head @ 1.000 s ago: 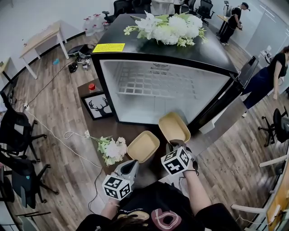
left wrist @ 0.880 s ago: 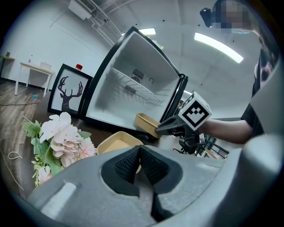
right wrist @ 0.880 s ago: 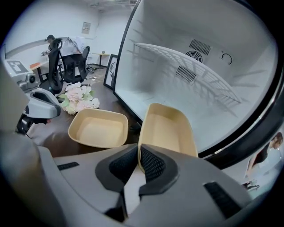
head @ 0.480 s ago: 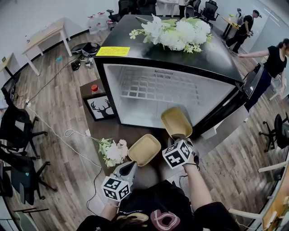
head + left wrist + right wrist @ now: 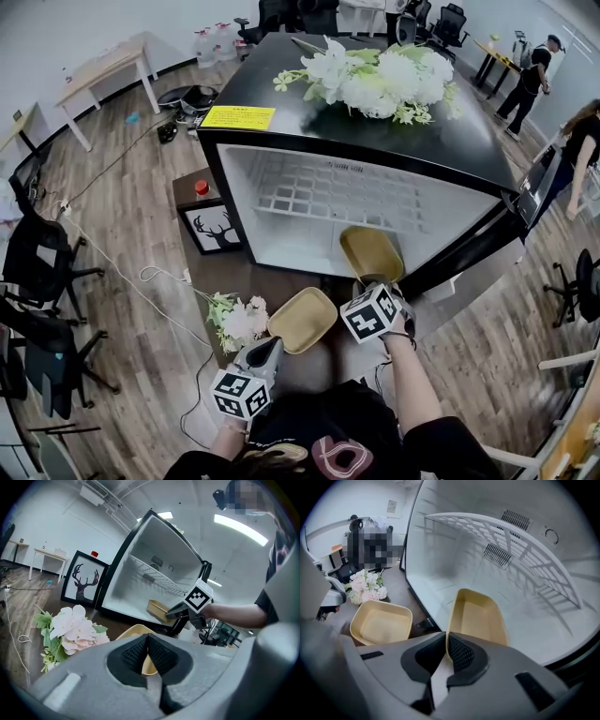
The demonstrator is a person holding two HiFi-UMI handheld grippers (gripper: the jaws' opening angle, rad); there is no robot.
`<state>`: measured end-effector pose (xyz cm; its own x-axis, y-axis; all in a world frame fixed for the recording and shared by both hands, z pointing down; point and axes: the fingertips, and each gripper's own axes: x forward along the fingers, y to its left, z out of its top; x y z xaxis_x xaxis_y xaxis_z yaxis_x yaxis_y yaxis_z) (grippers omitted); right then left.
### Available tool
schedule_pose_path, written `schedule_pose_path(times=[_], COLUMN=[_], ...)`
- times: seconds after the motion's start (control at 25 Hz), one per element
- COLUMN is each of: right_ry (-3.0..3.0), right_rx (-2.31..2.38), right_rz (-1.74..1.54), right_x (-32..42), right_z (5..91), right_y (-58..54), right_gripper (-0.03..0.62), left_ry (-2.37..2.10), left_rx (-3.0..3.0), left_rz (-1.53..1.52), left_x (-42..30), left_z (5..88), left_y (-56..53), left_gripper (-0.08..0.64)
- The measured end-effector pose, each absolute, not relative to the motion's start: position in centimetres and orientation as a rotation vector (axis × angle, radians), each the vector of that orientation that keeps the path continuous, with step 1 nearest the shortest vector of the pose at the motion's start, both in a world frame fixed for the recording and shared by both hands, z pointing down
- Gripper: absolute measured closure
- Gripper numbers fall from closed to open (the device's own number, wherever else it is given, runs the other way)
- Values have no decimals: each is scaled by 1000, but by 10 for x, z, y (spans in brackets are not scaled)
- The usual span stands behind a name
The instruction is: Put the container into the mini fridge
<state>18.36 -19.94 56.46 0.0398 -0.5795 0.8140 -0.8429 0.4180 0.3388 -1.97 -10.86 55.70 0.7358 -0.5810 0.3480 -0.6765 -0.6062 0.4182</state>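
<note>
The black mini fridge stands open, its white inside and wire shelf showing. My right gripper is shut on the near rim of a tan container and holds it at the fridge's lower opening. In the right gripper view that container hangs over the white fridge floor, its rim pinched by the gripper. My left gripper is shut on the rim of a second tan container, low in front of the fridge. The left gripper view shows that rim between the closed pads.
White artificial flowers lie on the floor left of the containers. A deer picture leans against the fridge's left side. The fridge door hangs open at the right. More flowers lie on top. Office chairs stand far left.
My right gripper has carried its container forward, from in front of the fridge to its opening. The left gripper and its container have barely moved.
</note>
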Motion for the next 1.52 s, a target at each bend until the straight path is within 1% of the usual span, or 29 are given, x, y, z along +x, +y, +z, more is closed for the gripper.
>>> schedule_pose_path(times=[0.64, 1.36, 1.44, 1.52], right_ry=[-1627, -1631, -1641, -1658], right_rx=[1309, 1313, 1309, 1306], right_rz=[366, 423, 431, 440], right_x=[196, 210, 210, 208], right_z=[577, 582, 583, 582], right_y=[-246, -264, -264, -264], right_gripper=[565, 561, 555, 532], left_ry=[-1068, -1147, -1152, -1149], left_rx=[2335, 2281, 2275, 2273], left_rz=[267, 247, 244, 244], left_x=[-44, -53, -54, -53], left_z=[564, 570, 571, 572], left_y=[-122, -126, -124, -122], left_gripper=[551, 551, 551, 551])
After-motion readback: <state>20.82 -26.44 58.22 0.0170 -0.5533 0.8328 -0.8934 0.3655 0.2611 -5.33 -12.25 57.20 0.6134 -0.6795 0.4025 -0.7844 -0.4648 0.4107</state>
